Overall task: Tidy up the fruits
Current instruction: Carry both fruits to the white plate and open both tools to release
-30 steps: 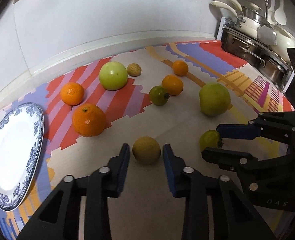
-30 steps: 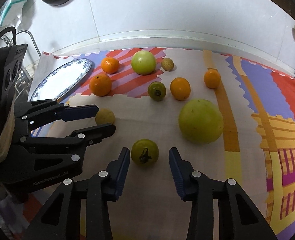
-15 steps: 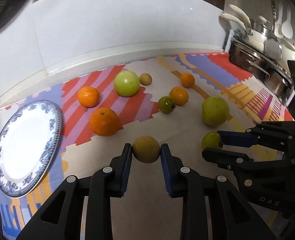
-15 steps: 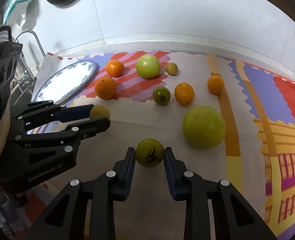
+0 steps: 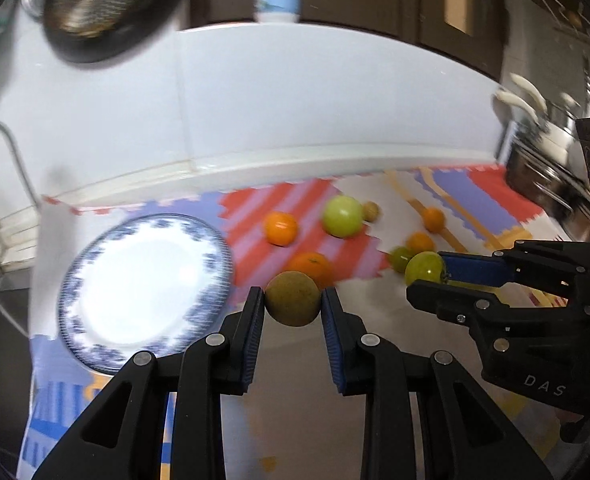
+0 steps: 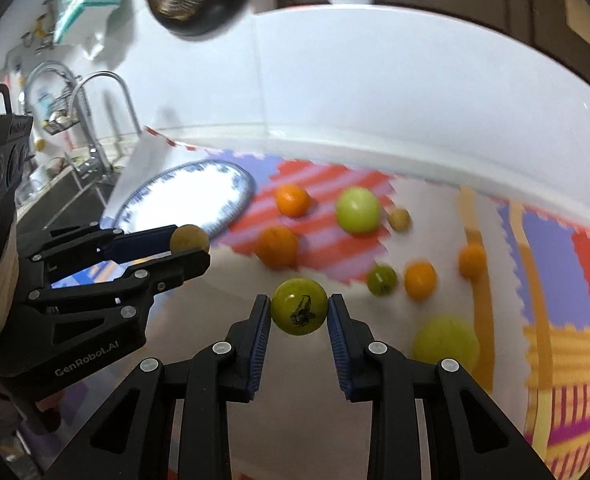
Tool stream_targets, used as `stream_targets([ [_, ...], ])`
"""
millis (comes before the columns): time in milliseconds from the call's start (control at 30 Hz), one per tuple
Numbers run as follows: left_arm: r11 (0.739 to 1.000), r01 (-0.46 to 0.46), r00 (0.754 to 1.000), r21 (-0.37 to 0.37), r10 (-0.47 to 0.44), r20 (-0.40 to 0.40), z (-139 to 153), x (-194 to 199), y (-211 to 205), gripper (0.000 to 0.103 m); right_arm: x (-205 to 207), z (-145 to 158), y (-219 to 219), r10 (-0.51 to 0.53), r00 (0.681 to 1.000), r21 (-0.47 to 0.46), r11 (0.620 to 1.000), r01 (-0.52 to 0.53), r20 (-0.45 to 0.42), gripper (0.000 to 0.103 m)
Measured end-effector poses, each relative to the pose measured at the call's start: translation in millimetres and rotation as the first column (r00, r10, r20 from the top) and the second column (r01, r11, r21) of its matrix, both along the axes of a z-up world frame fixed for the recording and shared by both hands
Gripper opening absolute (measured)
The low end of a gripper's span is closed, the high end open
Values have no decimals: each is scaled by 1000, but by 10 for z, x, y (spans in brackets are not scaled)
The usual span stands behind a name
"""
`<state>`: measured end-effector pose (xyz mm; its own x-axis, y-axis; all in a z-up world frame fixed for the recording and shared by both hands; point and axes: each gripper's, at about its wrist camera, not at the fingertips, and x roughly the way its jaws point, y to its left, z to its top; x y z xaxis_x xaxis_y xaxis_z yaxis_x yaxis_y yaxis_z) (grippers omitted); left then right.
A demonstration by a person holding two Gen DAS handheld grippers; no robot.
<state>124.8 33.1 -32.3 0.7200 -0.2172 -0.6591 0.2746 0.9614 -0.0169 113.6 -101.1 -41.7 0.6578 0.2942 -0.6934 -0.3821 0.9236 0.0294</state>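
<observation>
My left gripper (image 5: pixel 293 300) is shut on a round brown fruit (image 5: pixel 292 298) and holds it above the mat; it also shows in the right wrist view (image 6: pixel 189 239). My right gripper (image 6: pixel 299 312) is shut on a small green fruit with a dark stem mark (image 6: pixel 299 306), lifted off the mat; it also shows in the left wrist view (image 5: pixel 425 268). A white plate with a blue rim (image 5: pixel 143 292) lies at the left, empty, and shows in the right wrist view (image 6: pixel 183 200). Oranges (image 5: pixel 281 228) and a large green fruit (image 5: pixel 342 216) lie on the colourful mat (image 5: pixel 475 200).
More fruit lies on the mat: a large green one (image 6: pixel 445 344), a small dark green one (image 6: pixel 381 279), small oranges (image 6: pixel 420 280) and a small brown one (image 6: pixel 399 219). A faucet and sink (image 6: pixel 95 120) are at the left. Pots (image 5: pixel 543 160) stand at the right. A white wall runs behind.
Both grippers have closed on their fruits and lifted them off the mat. Both views have tilted up and swung left toward the plate.
</observation>
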Motion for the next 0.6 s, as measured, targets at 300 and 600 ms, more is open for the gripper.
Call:
stream_targets([
  [300,987,-159,987,26,158,34,62,100,530,29,282,84,556,133,990,7,991,-134,48,30],
  [600,961,-267,963,66,268,0,-113,303,973,29,608,-32,1063,217,975,8,976,-218,45,30],
])
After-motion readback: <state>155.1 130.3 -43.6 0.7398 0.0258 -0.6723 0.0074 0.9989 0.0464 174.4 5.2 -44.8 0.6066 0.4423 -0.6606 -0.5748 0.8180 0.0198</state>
